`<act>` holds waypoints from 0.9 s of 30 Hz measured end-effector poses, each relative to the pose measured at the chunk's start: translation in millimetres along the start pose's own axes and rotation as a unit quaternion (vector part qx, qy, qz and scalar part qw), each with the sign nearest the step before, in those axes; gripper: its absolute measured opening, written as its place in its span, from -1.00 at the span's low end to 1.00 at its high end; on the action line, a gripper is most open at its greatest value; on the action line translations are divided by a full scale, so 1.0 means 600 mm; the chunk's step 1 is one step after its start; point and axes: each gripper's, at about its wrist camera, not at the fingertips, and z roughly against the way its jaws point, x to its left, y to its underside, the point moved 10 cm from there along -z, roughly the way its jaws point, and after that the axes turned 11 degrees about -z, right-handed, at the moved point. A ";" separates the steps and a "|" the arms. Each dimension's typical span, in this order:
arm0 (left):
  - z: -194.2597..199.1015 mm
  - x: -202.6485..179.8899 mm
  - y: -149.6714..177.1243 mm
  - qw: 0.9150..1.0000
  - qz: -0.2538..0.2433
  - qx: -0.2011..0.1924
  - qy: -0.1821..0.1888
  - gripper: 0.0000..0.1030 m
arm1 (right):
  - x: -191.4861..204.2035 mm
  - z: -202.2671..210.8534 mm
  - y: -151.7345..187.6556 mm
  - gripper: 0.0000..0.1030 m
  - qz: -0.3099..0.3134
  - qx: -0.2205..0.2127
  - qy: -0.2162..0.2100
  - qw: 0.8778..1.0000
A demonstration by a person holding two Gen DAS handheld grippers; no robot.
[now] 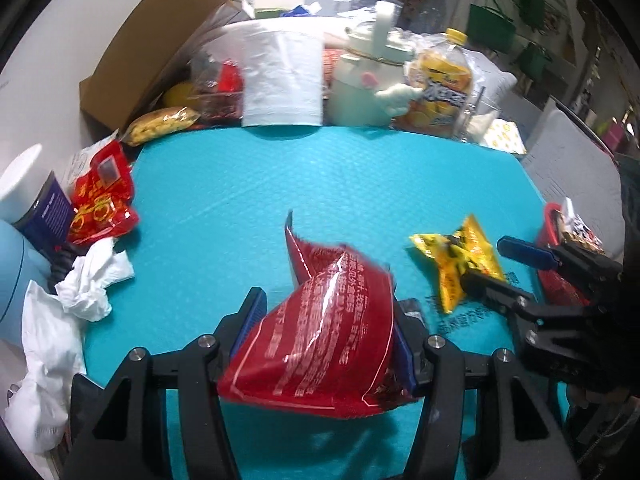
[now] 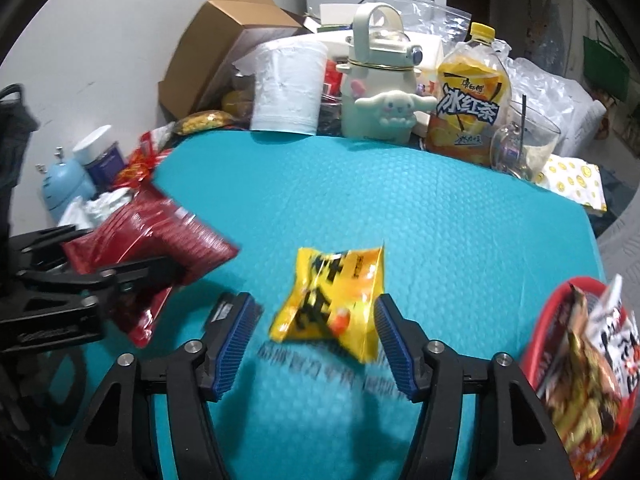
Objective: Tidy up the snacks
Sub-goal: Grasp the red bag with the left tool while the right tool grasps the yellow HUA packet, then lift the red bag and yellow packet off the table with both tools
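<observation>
With the left tongs [image 1: 326, 332] clamped on the light, crinkly red packet [image 1: 320, 344], we judge the open right tongs [image 2: 316, 340] should pinch the slippery yellow packet [image 2: 332, 300] by its sealed edge.

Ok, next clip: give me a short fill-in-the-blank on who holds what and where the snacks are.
1. The left gripper is shut on the ___ snack bag.
2. The right gripper is open, with the ___ snack bag between its fingers.
3. The red basket sits at the mat's ___ edge.

Missing words: red; yellow; right
</observation>
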 end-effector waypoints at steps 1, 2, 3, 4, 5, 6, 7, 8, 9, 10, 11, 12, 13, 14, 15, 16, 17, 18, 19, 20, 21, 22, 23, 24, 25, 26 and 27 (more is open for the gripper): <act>-0.005 0.007 0.002 1.000 0.006 0.002 0.000 0.09 | -0.003 -0.010 -0.003 0.24 0.003 0.002 0.012 1.000; -0.008 0.010 0.005 1.000 0.009 0.004 0.000 0.09 | -0.007 -0.022 -0.008 0.24 0.006 0.005 0.027 1.000; -0.012 0.012 0.007 1.000 0.011 0.006 0.001 0.09 | -0.009 -0.029 -0.010 0.24 0.006 0.007 0.031 0.999; -0.017 0.015 0.010 1.000 0.013 0.010 0.002 0.09 | -0.010 -0.036 -0.013 0.24 0.005 0.010 0.032 0.999; -0.020 0.016 0.011 1.000 0.014 0.012 0.003 0.09 | -0.011 -0.045 -0.014 0.24 0.004 0.015 0.033 0.999; -0.025 0.017 0.014 1.000 0.016 0.015 0.006 0.09 | -0.014 -0.055 -0.013 0.24 0.004 0.024 0.037 0.999; -0.029 0.017 0.016 1.000 0.017 0.018 0.008 0.09 | -0.014 -0.062 -0.012 0.27 0.005 0.030 0.040 0.999; -0.033 0.017 0.018 1.000 0.019 0.021 0.010 0.09 | -0.015 -0.070 -0.010 0.28 0.004 0.037 0.038 0.999; -0.037 0.016 0.020 0.999 0.019 0.023 0.012 0.09 | -0.014 -0.077 -0.008 0.28 0.003 0.043 0.034 0.998; -0.041 0.015 0.022 0.999 0.019 0.027 0.015 0.09 | -0.012 -0.082 -0.005 0.28 0.002 0.049 0.031 0.998; -0.045 0.014 0.025 0.999 0.019 0.032 0.019 0.09 | -0.010 -0.087 -0.002 0.28 0.002 0.054 0.028 0.998; -0.046 0.014 0.025 0.999 0.020 0.031 0.021 0.09 | -0.008 -0.090 0.002 0.28 0.002 0.056 0.025 0.998; -0.047 0.014 0.025 0.999 0.019 0.031 0.021 0.09 | -0.006 -0.090 0.003 0.18 0.006 0.051 0.026 0.998; -0.047 0.013 0.025 0.999 0.016 0.031 0.019 0.09 | -0.003 -0.088 0.003 0.09 0.010 0.047 0.025 0.999; -0.046 0.012 0.025 0.999 0.015 0.030 0.017 0.09 | 0.001 -0.087 0.004 0.06 0.012 0.046 0.020 0.999; -0.046 0.012 0.026 0.999 0.015 0.029 0.016 0.09 | 0.004 -0.085 0.005 0.01 0.012 0.046 0.016 0.999; -0.045 0.011 0.026 0.999 0.014 0.029 0.016 0.09 | 0.007 -0.081 0.006 -0.06 0.013 0.043 0.014 0.999; -0.045 0.009 0.026 0.999 0.012 0.030 0.016 0.09 | 0.009 -0.076 0.006 -0.10 0.016 0.038 0.013 0.999; -0.043 0.004 0.027 0.999 0.010 0.032 0.018 0.09 | 0.011 -0.071 0.005 -0.17 0.018 0.035 0.011 0.999; -0.042 0.000 0.028 0.999 0.009 0.035 0.021 0.08 | 0.016 -0.066 0.006 -0.20 0.021 0.034 0.007 0.999; -0.040 -0.006 0.030 0.999 0.007 0.037 0.025 0.08 | 0.020 -0.062 0.008 -0.22 0.023 0.035 0.001 0.999; -0.039 -0.013 0.033 0.999 0.006 0.040 0.029 0.08 | 0.024 -0.058 0.013 -0.23 0.025 0.039 -0.006 0.999; -0.036 -0.021 0.037 0.999 0.004 0.043 0.033 0.08 | 0.026 -0.055 0.017 -0.24 0.026 0.040 -0.008 0.999; -0.033 -0.027 0.040 0.998 0.003 0.044 0.035 0.08 | 0.027 -0.051 0.020 -0.24 0.027 0.040 -0.009 0.999; -0.029 -0.033 0.043 0.998 0.001 0.045 0.034 0.08 | 0.027 -0.046 0.025 -0.25 0.027 0.040 -0.009 0.999; -0.024 -0.039 0.047 0.998 -0.002 0.046 0.033 0.08 | 0.028 -0.038 0.032 -0.25 0.025 0.041 -0.012 0.999; -0.018 -0.046 0.051 0.998 -0.004 0.046 0.033 0.08 | 0.028 -0.033 0.036 -0.25 0.022 0.041 -0.014 0.999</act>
